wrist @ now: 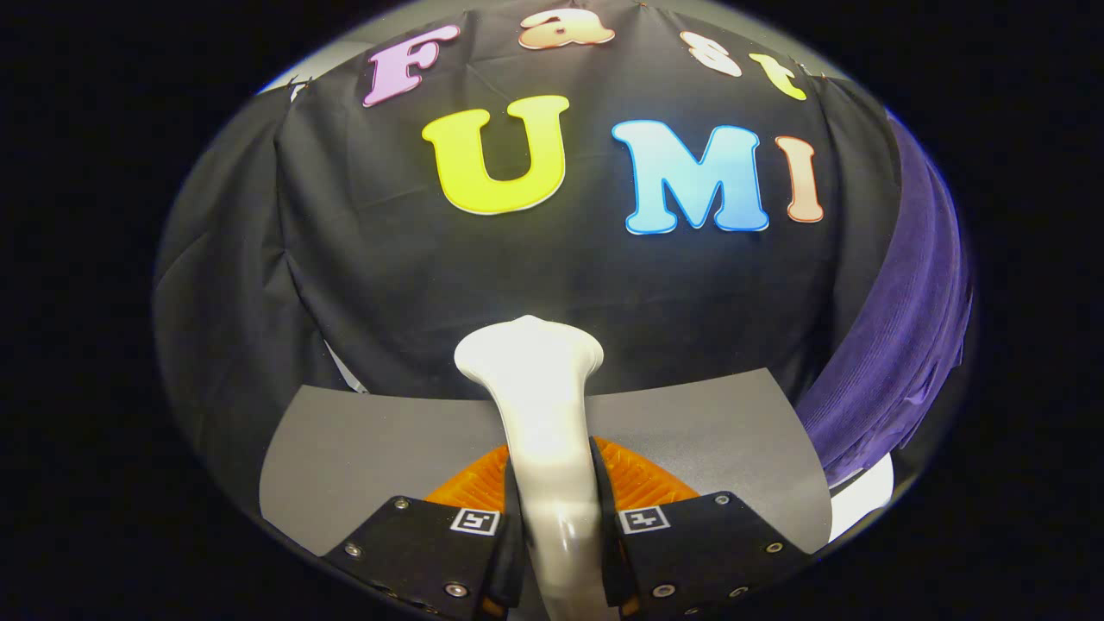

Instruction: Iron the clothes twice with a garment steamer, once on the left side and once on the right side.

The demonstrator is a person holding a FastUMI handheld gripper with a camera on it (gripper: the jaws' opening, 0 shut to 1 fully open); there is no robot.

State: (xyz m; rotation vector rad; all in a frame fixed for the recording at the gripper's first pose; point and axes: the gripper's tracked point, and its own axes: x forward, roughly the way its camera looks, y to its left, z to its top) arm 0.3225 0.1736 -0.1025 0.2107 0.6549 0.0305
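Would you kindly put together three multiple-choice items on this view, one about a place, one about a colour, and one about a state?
1. Where does the purple cloth hang?
A. To the right of the grey surface, beside the black wall
B. Between the tool's fingers
C. Draped over the steamer head

2. What colour is the garment steamer?
A. Purple
B. White
C. Green

3. What is the tool doing?
A. Open, with nothing between its fingers
B. Shut on the purple cloth
C. Shut on the steamer's handle

Answers: 1 A, the purple folds hang off to the right, past the grey surface's edge. 2 B, its handle and flared head are plainly white. 3 C, both fingers press against the handle from either side, with the head standing just beyond them.
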